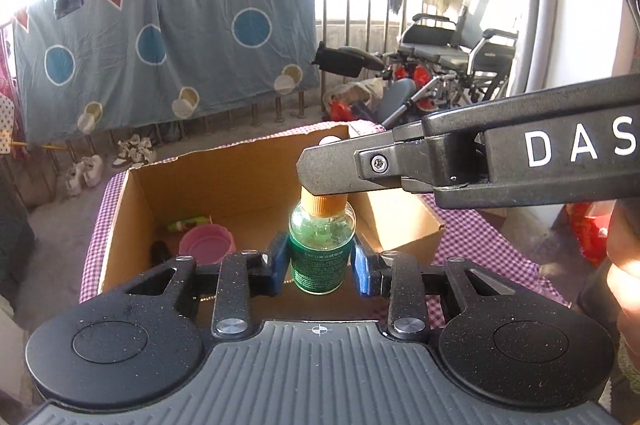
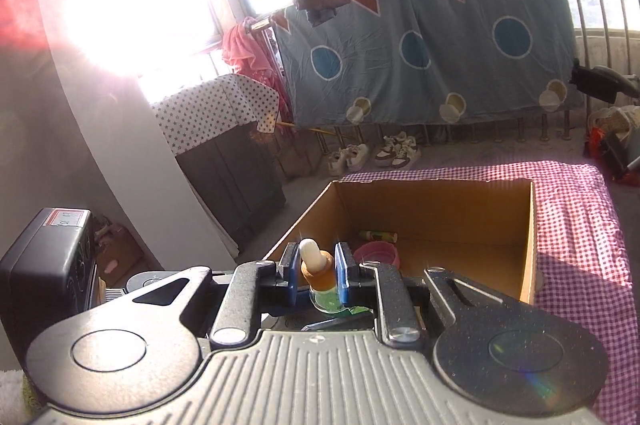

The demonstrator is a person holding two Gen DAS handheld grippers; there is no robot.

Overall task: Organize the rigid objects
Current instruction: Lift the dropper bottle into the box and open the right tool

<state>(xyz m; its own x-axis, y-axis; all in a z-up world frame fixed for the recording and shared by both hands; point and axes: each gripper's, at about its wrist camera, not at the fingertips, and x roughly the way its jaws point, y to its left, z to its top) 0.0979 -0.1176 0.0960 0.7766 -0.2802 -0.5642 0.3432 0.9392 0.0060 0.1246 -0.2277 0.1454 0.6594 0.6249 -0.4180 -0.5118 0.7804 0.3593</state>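
Above the checked tablecloth [image 2: 572,225] and cardboard box [image 1: 256,169], the left gripper [image 1: 320,263] clamps a green-labelled glass dropper bottle [image 1: 322,245]; the right gripper [image 2: 318,275] pinches its orange cap [image 2: 318,273]. "DAS" shows on one arm; the label print is unreadable.

Open-topped cardboard box [image 1: 140,201] on the checked counter [image 2: 572,225]; entry from above unobstructed. Box floor: pink cup [image 1: 206,243], small green tube [image 1: 188,224] and a dark item [image 1: 160,251] crowd the left rear corner; right half bare. Right gripper [image 1: 320,171] reaches across over the bottle [image 1: 322,249] cap, blocking the way straight up from it. Counter right of box is free cloth. Railing with hung blue sheet [image 2: 420,49] stands beyond.
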